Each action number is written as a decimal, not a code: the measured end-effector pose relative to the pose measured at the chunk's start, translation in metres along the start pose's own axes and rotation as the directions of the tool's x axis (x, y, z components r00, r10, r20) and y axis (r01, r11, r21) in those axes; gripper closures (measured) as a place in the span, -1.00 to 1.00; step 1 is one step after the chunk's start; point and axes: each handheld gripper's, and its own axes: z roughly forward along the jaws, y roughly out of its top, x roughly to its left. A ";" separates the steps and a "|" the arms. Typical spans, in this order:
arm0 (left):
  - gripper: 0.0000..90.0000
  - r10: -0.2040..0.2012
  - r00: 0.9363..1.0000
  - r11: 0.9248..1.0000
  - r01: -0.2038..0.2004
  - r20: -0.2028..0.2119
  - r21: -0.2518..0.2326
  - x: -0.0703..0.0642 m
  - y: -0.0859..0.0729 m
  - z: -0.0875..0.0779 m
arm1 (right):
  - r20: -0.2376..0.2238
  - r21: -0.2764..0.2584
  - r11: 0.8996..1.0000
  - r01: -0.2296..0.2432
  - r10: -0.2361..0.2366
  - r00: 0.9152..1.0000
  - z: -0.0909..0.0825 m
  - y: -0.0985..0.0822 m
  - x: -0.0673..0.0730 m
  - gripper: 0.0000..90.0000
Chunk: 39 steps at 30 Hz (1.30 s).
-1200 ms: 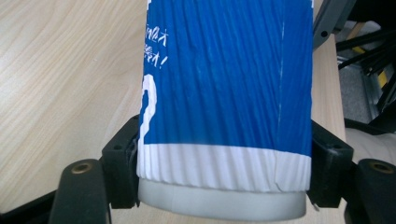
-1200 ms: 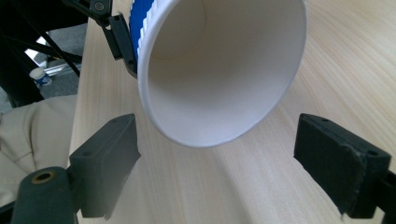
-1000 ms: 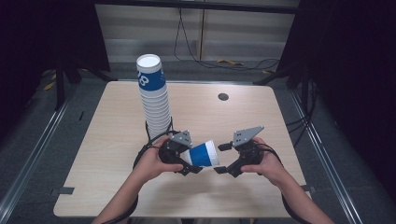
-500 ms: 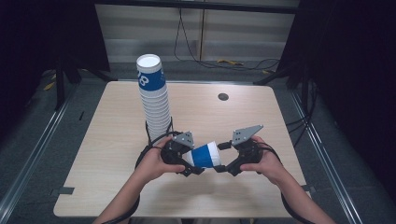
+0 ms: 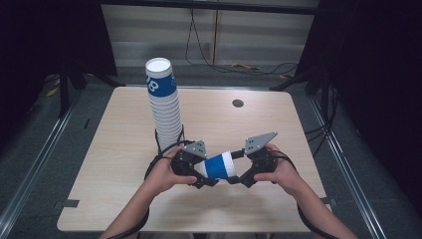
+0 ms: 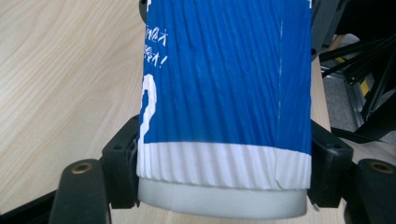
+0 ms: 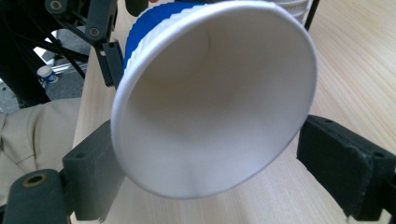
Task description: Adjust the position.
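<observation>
A blue and white paper cup [image 5: 219, 166] lies on its side in the air between my two grippers, low over the table [image 5: 114, 149]. My left gripper [image 5: 201, 174] is shut on the cup's narrow end, and its pads press on both sides of the cup [image 6: 224, 93]. My right gripper [image 5: 239, 172] is at the cup's wide mouth [image 7: 210, 93]. Its jaws have just been opening. The rim sits between them, with a gap showing at one jaw.
A tall stack of the same cups [image 5: 164, 107] stands upright just behind my left hand. A small dark hole [image 5: 238, 103] sits in the tabletop at the far right. Black cables loop around the stack's foot, and dark floor surrounds the table.
The right gripper's jaws stand a little wider around the cup's rim. Both hands and the cup have kept their place.
</observation>
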 end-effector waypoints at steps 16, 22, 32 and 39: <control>-0.36 0.013 1.000 1.000 -0.013 -0.002 0.016 0.001 -0.001 0.002 | -0.016 0.026 0.997 0.067 -0.066 0.998 0.001 0.005 0.002 -0.56; -0.54 0.052 0.998 0.995 -0.049 -0.033 0.091 0.001 -0.001 0.004 | -0.013 0.039 0.996 0.080 -0.080 0.997 -0.003 0.007 0.003 -0.51; -0.47 0.053 0.998 0.995 -0.051 -0.019 0.085 -0.001 0.001 0.007 | -0.016 0.076 0.993 0.086 -0.085 0.996 -0.002 0.005 0.003 -0.43; -0.51 0.051 0.998 0.995 -0.048 -0.032 0.091 -0.001 0.002 0.006 | 0.020 0.078 0.992 0.101 -0.103 0.995 -0.007 0.007 0.002 -0.43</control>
